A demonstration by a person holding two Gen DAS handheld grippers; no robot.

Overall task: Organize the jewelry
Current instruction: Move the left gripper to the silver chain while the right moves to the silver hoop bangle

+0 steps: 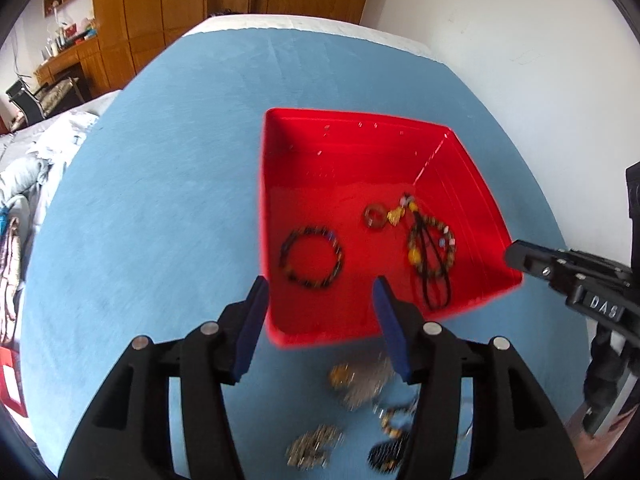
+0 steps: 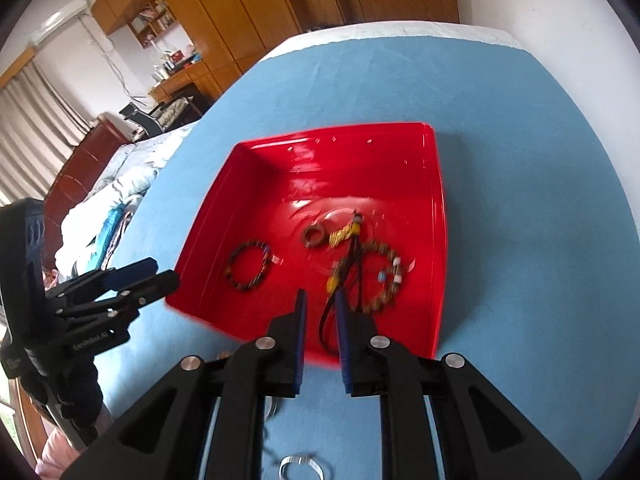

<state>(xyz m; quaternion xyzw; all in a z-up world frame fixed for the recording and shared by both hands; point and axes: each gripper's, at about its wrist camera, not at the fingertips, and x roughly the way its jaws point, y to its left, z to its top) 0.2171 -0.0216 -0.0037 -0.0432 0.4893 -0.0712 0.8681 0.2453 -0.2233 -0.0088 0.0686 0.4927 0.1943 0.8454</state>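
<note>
Progress: roughly half | Done: dark bead bracelet (image 1: 313, 258) and corded bead necklace (image 1: 430, 248) lie in red tray (image 1: 340, 140) | Left: blurred jewelry pile (image 1: 360, 388) on blue tabletop (image 1: 160, 200) at tray's 6 o'clock | left gripper (image 1: 320, 292) — jaws wide apart, empty | right gripper (image 2: 320, 304) — jaws narrowly apart, cord between, grip unclear.

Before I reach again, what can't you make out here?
- Loose jewelry on the blue cloth, left wrist view: motion-blurred, partly behind the left gripper.
- Silver band, right wrist view: cut off by the bottom edge.
- Beaded necklace in the red tray: blurred, tangled.
</note>
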